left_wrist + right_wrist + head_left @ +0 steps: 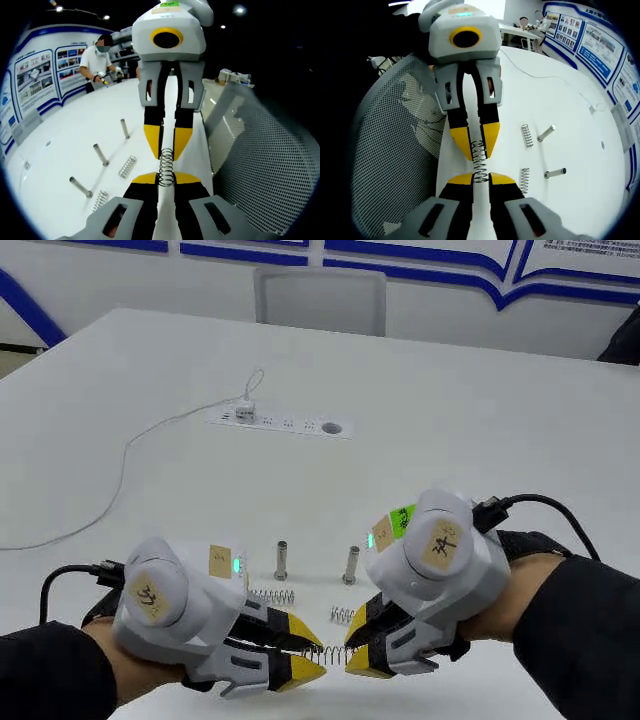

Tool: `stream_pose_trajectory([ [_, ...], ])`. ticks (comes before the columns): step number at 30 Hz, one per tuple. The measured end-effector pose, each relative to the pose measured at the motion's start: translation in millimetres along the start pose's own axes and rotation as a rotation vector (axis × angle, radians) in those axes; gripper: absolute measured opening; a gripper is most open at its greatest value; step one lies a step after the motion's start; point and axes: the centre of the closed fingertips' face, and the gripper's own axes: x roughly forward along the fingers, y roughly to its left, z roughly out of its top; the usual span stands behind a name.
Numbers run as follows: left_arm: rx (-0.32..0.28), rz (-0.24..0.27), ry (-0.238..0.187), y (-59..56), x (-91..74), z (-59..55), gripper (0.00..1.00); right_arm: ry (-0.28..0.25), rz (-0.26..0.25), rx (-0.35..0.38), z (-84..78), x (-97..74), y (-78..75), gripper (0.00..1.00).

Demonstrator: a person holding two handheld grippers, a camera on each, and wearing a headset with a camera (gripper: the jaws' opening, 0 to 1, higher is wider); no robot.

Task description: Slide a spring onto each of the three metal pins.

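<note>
A small coil spring [331, 653] hangs between my two grippers near the table's front edge, one end in each. My left gripper [305, 652] [165, 178] is shut on one end and my right gripper [358, 650] [480, 178] is shut on the other, yellow tips facing each other. Two metal pins [281, 560] [351, 565] stand upright just beyond. The left gripper view has three pins [124, 128] [101, 154] [80, 186] in a row. Two loose springs [272, 596] [343, 615] lie on the table beside the pins.
A white power strip [290, 424] with a cable [130, 445] lies mid-table. A grey chair [320, 298] stands at the far side. A mesh chair back [250, 145] is close behind the table's near edge. A person [97, 62] stands in the background.
</note>
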Motion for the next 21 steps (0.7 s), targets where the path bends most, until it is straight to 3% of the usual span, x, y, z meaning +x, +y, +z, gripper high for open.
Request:
stream_pose_trajectory([
  [3,-0.002,-0.001,-0.012,-0.8,-1.0,3.2,0.10,-0.005,0.006,0.015,-2.3,2.4,0.3,0.17],
  [6,-0.004,-0.002,-0.027,-2.0,-2.0,7.5,0.10,-0.002,0.005,0.015,-4.6,3.5,0.9,0.16],
  [10,-0.006,-0.002,-0.022,-2.1,-1.0,4.7,0.11,-0.010,0.003,0.018,-2.6,1.2,1.9,0.12],
  [21,-0.006,0.003,-0.014,0.1,0.1,3.6,0.11,-0.093,-0.004,0.026,27.4,-18.4,1.3,0.12],
])
